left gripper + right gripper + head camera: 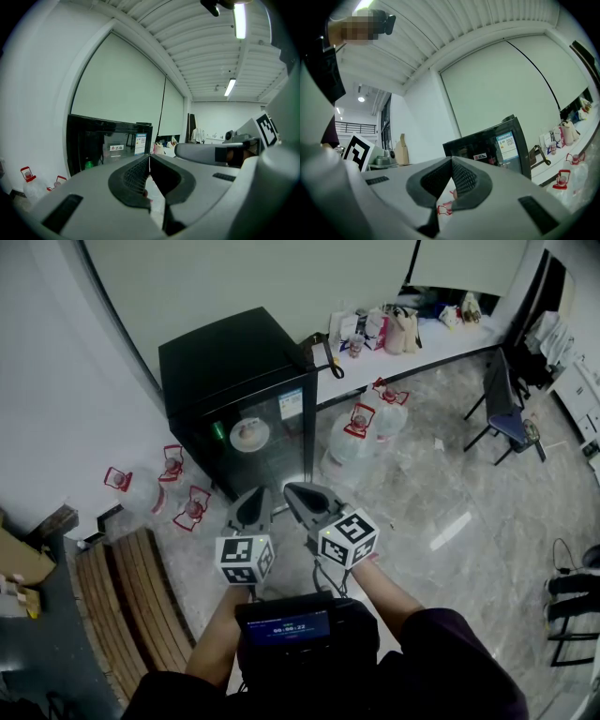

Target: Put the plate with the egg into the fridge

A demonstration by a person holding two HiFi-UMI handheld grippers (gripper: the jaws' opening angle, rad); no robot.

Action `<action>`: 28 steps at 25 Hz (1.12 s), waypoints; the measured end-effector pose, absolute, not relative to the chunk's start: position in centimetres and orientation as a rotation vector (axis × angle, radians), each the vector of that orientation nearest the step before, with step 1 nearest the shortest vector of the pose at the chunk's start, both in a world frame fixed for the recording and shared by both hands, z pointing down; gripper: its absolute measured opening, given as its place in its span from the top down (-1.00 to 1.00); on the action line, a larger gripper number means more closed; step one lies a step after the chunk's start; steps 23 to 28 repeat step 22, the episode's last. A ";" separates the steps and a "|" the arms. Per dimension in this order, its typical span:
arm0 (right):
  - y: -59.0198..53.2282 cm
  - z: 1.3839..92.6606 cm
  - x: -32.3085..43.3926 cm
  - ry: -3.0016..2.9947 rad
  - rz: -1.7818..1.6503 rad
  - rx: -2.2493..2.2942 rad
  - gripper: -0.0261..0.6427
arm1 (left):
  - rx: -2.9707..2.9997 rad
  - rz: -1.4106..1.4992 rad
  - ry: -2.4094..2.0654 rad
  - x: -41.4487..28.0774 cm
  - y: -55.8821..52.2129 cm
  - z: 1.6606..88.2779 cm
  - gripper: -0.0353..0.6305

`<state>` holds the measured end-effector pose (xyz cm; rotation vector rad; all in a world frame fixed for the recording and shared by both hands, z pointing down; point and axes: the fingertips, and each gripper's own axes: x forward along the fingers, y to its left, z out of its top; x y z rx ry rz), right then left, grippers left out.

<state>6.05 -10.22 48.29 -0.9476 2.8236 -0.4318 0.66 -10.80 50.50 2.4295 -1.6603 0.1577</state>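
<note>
Inside the fridge (pixel 234 362), perhaps a plate (pixel 249 434).

Straight ahead of the left gripper (pixel 251 509) and the right gripper (pixel 307 502), the black fridge (pixel 234 381) is standing with its glass door (pixel 258 442) closed, blocking entry. Left of the left gripper, water jugs (pixel 155 486) are crowding the floor; more jugs (pixel 361 432) are sitting ahead-right of the right one. Further right, bare floor (pixel 441 521) is lying open.

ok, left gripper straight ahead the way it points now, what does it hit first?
Probably the fridge, at its glass door. Nothing shows between the left gripper and the door, though depth is hard to judge and the line runs close to the door's edge.
</note>
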 end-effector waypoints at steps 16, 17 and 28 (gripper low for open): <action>-10.5 48.5 6.3 2.796 -0.460 -0.965 0.90 | 2.419 0.181 -1.659 0.4 -10.8 51.2 0.87; -10.5 48.4 6.4 2.786 -0.469 -0.968 0.90 | 2.420 0.181 -1.657 0.4 -10.8 51.1 0.87; -10.7 48.4 6.9 2.749 -0.517 -0.968 0.90 | 2.427 0.170 -1.650 0.7 -10.9 50.9 0.87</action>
